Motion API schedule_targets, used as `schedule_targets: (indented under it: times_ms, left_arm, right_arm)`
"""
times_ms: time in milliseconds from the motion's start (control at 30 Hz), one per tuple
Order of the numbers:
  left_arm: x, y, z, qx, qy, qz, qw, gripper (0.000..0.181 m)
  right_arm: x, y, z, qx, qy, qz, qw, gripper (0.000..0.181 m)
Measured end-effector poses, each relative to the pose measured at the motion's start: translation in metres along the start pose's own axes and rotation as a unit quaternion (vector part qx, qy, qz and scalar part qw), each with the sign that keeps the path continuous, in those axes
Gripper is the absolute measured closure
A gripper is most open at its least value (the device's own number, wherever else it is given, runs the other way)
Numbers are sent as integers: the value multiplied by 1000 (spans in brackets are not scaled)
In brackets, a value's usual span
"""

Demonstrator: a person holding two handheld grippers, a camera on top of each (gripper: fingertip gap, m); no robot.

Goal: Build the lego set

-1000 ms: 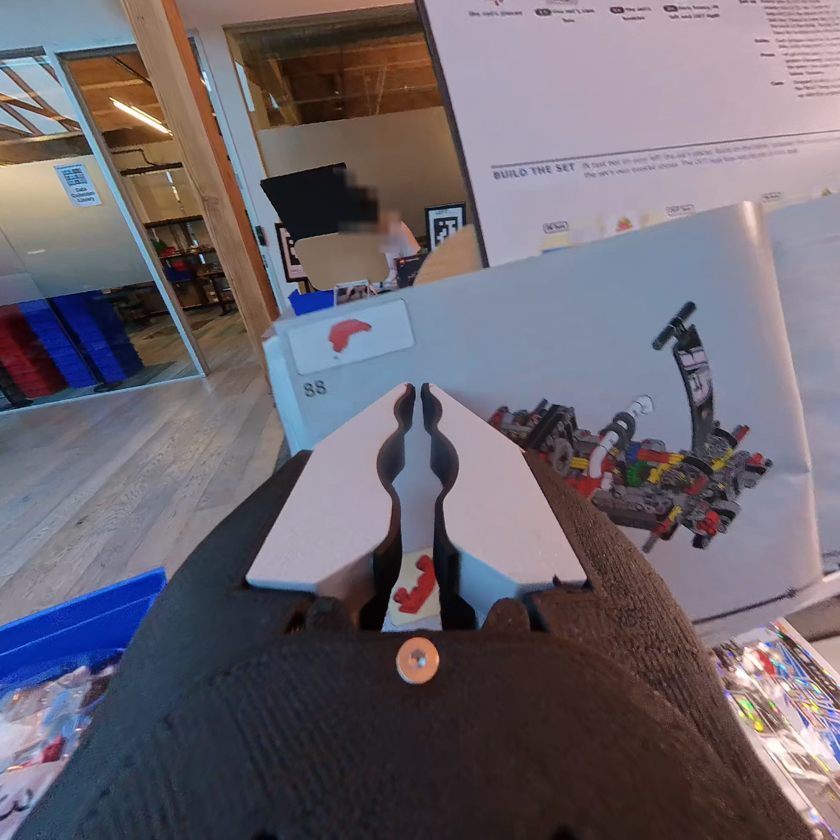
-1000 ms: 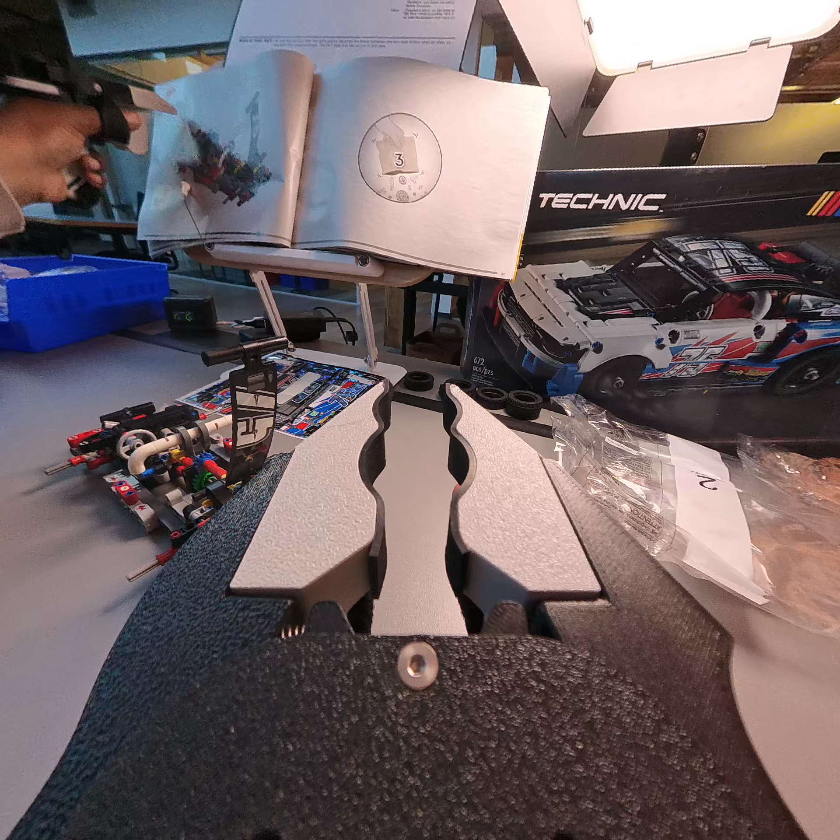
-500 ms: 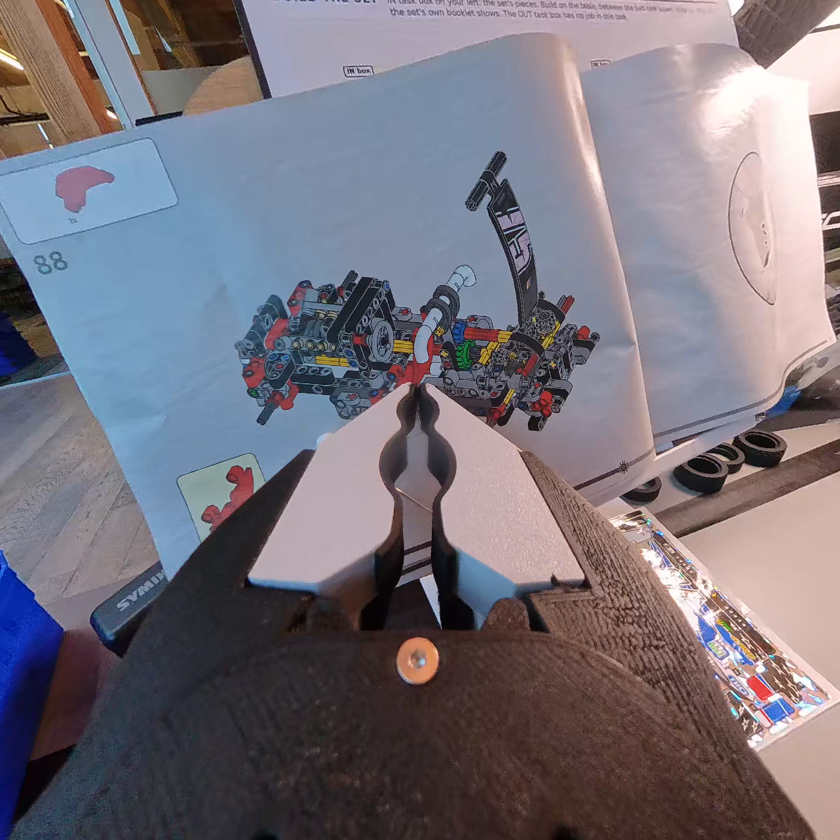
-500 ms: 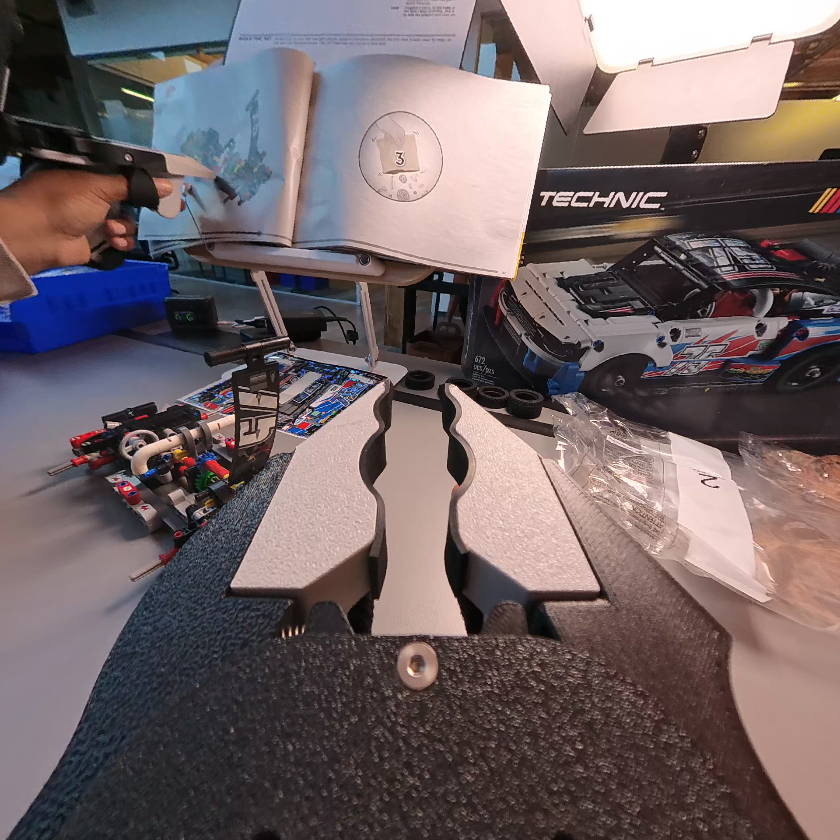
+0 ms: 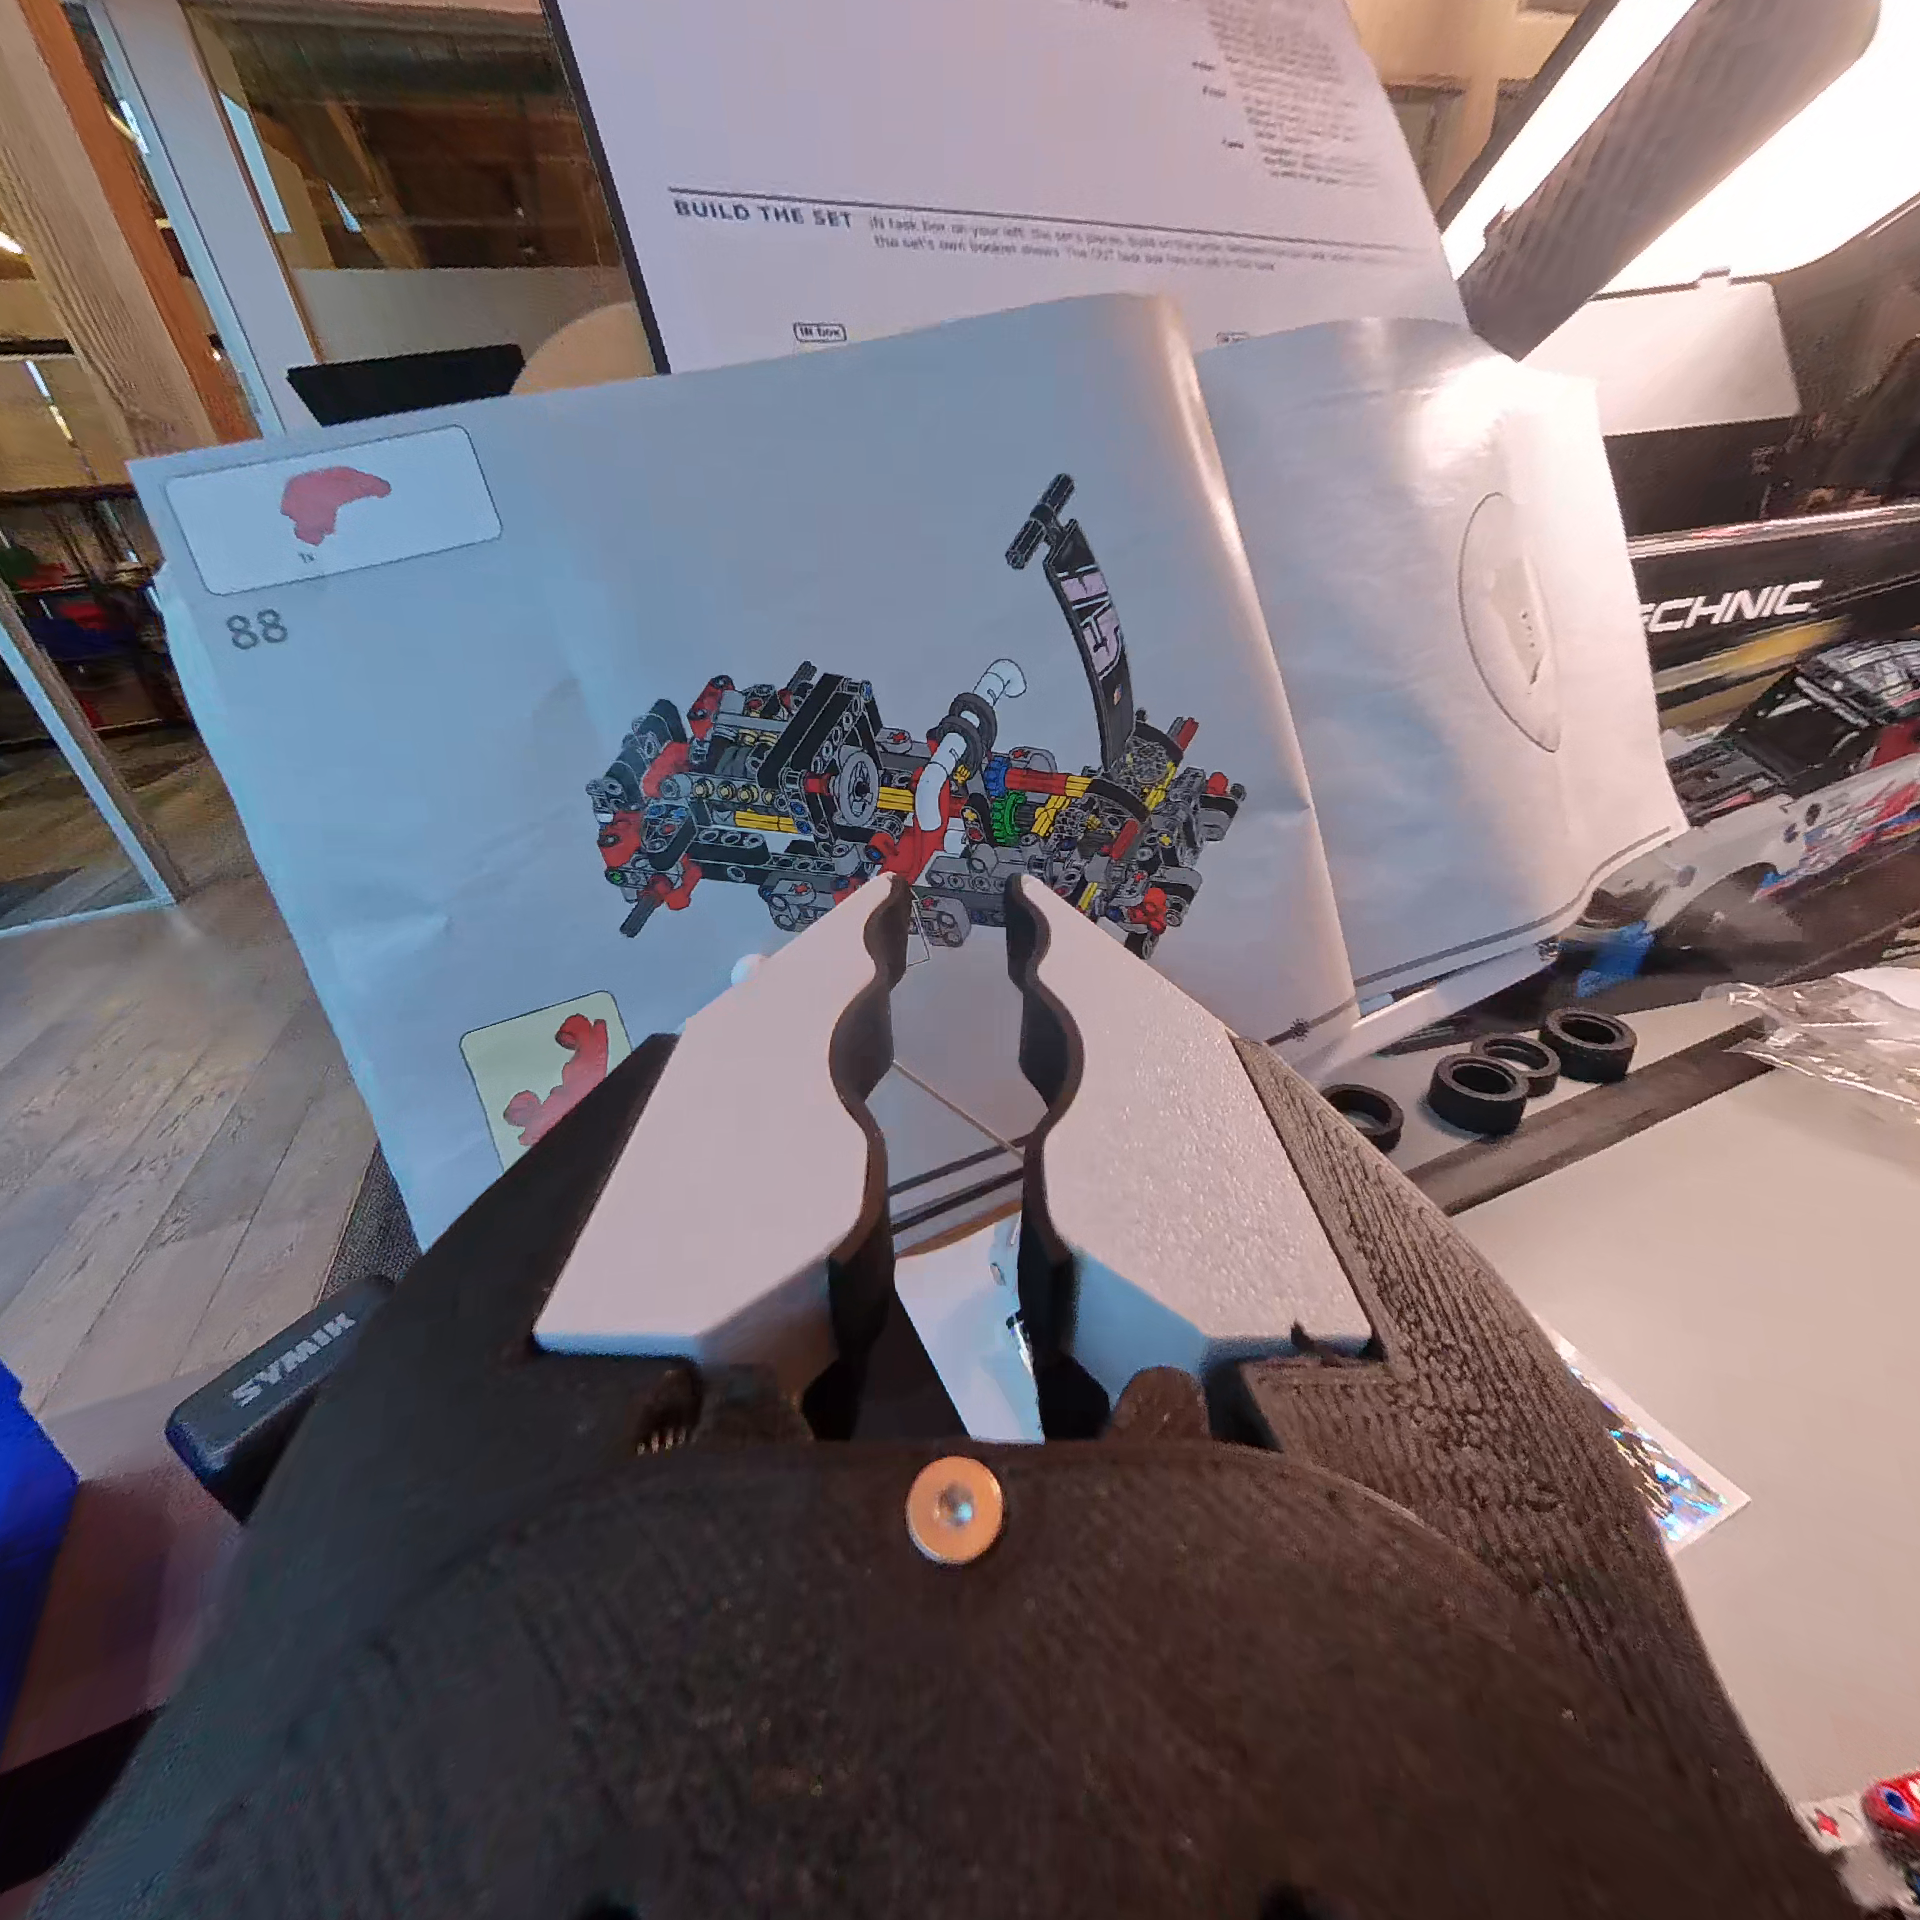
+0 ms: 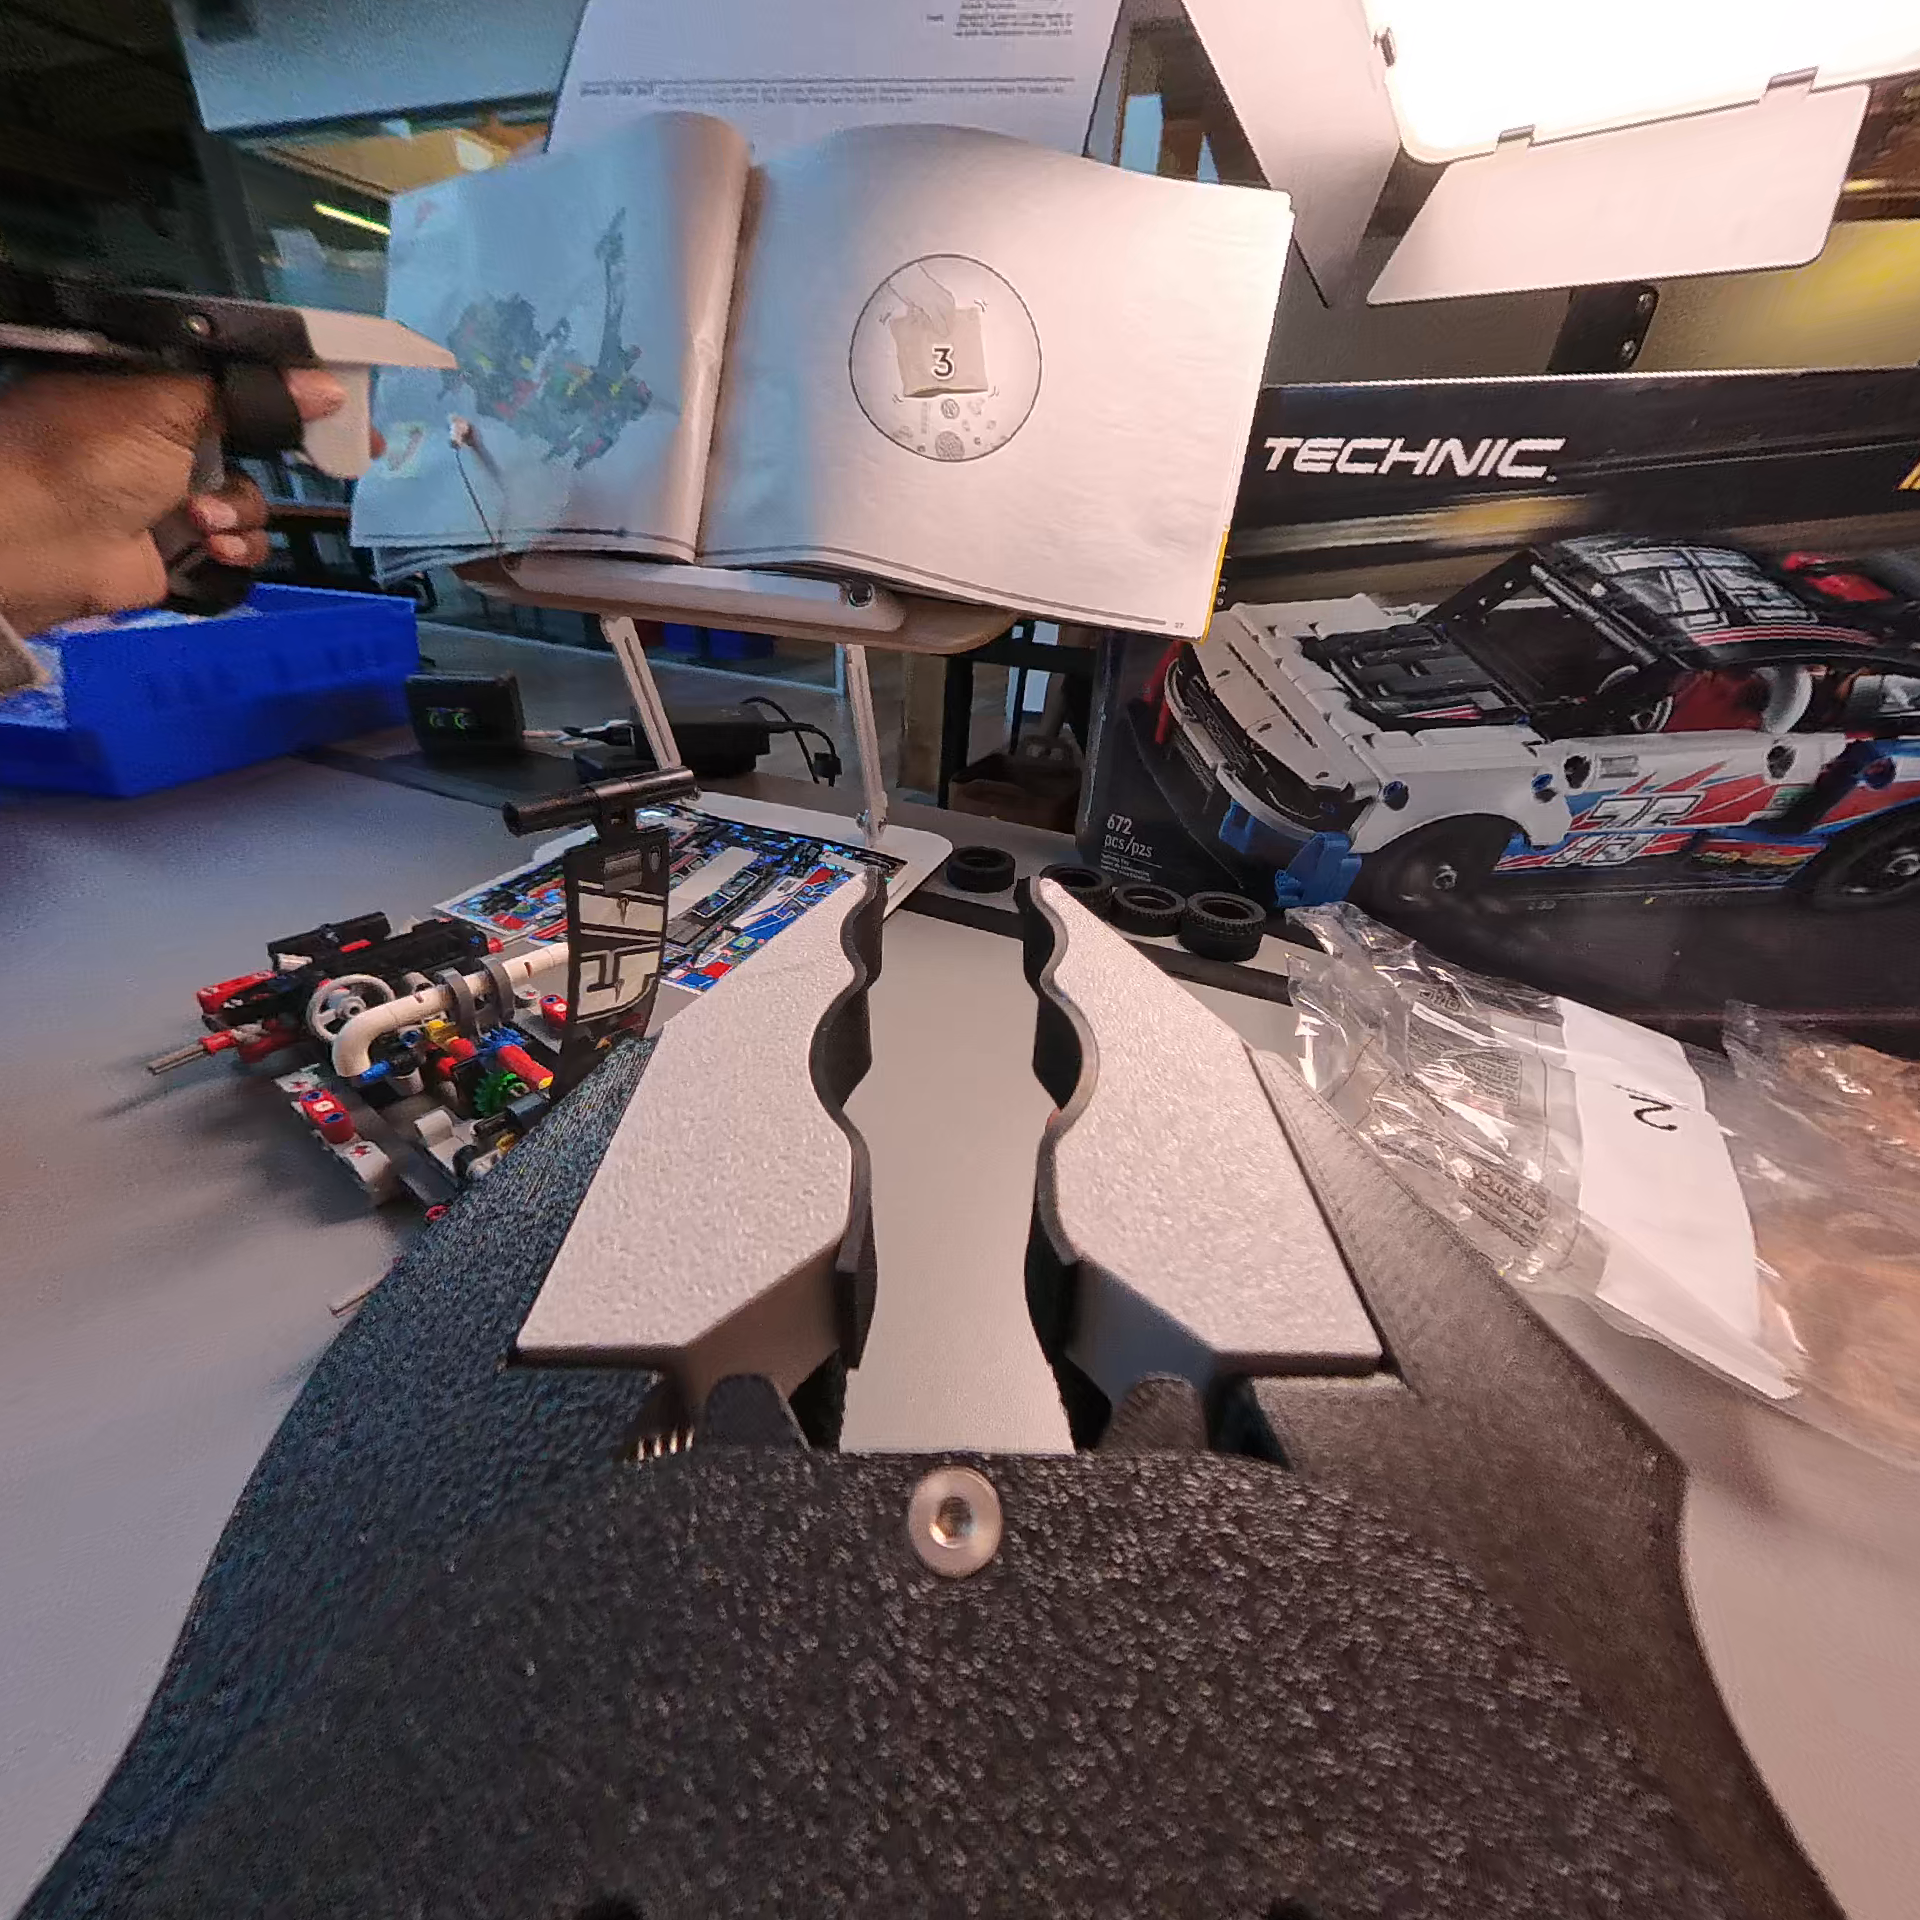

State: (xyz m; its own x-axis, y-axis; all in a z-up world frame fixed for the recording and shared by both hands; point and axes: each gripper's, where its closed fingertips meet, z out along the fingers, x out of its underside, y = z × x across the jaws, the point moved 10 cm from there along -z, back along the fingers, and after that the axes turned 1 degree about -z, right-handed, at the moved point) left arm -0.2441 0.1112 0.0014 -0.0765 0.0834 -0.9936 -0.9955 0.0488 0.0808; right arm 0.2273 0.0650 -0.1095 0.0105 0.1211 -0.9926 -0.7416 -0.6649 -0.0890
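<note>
The near end of the half-built lego model (image 6: 416, 1049) is cut off behind the right gripper (image 6: 951, 894), whose body also hides much of the grey table (image 6: 125, 1299). The model sits on that table below and left of the open instruction booklet (image 6: 935, 343), which is propped on a stand. The booklet's left page is blurred in the right wrist view; its drawing of the model is sharper in the left wrist view. The left gripper (image 5: 951, 894) is raised close before that page, jaws a little apart and holding nothing; the hand (image 6: 104, 488) working it is only partly in view. The right gripper hangs low over the table, jaws parted wider, also empty. A sticker sheet (image 6: 727, 883) lies below the booklet, touching the model's far side. Four black tyres (image 6: 1132, 899) line up right of the stand's foot, before the set's box (image 6: 1558, 675). Clear plastic bags (image 6: 1507, 1122) lie right of the tyres. A blue bin (image 6: 208, 686) stands left of the booklet. A bright lamp panel (image 6: 1621, 62) glows above the box.
</note>
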Motion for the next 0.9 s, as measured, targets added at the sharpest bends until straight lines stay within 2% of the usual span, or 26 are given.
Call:
schedule_targets:
  times_ms: [100, 233, 400, 533, 733, 833, 900]
  left_arm:
    - [-6, -6, -27, 9, -21, -8, 1000, 167]
    - [-12, -17, -77, 39, -47, -25, 998, 181]
    - [-21, -11, -145, 54, -28, -10, 998, 181]
    - [-21, 17, -197, 44, 41, 18, 998, 181]
    - [2, 79, -253, 0, 184, 62, 981, 181]
    - [22, 111, -271, -21, 272, 99, 957, 181]
    - [37, 129, -279, -11, 340, 96, 936, 175]
  right_arm:
    - [-2, 3, -1, 13, 5, -25, 1000, 160]
    - [-8, 3, -5, 32, 3, -25, 999, 181]
    - [-21, 10, -9, 21, -13, -27, 999, 181]
    - [-31, 22, -11, -8, -14, -58, 998, 181]
    - [-34, 47, -2, -93, 4, -43, 995, 181]
    - [-34, 70, 4, -168, 38, -25, 985, 181]
    - [-30, 90, 6, -221, 69, -30, 972, 181]
